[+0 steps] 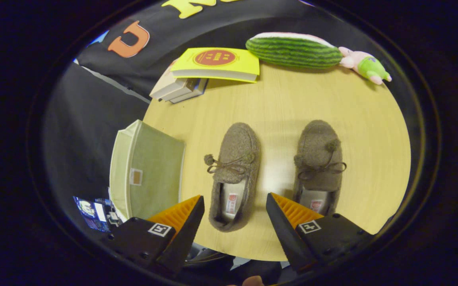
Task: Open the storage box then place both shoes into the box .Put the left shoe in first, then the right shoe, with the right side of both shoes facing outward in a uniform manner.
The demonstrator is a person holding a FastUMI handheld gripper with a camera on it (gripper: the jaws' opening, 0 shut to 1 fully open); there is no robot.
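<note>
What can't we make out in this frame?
- Storage box: whether its lid is open or shut; it lies at the warped rim of the gripper view.
- Right shoe: heel hidden behind a finger of the open gripper.
- Left shoe: insole label too small.
- Books: lower ones covered by the yellow book.

Camera rides tongs [235, 200], looking steeply down onto table [276, 103], near.

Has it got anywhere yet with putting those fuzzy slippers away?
Nothing looks packed yet. Both shoes, left shoe and right shoe, sit on the table. The gripper is open, fingers either side of the left shoe's heel. The storage box awaits both.
</note>
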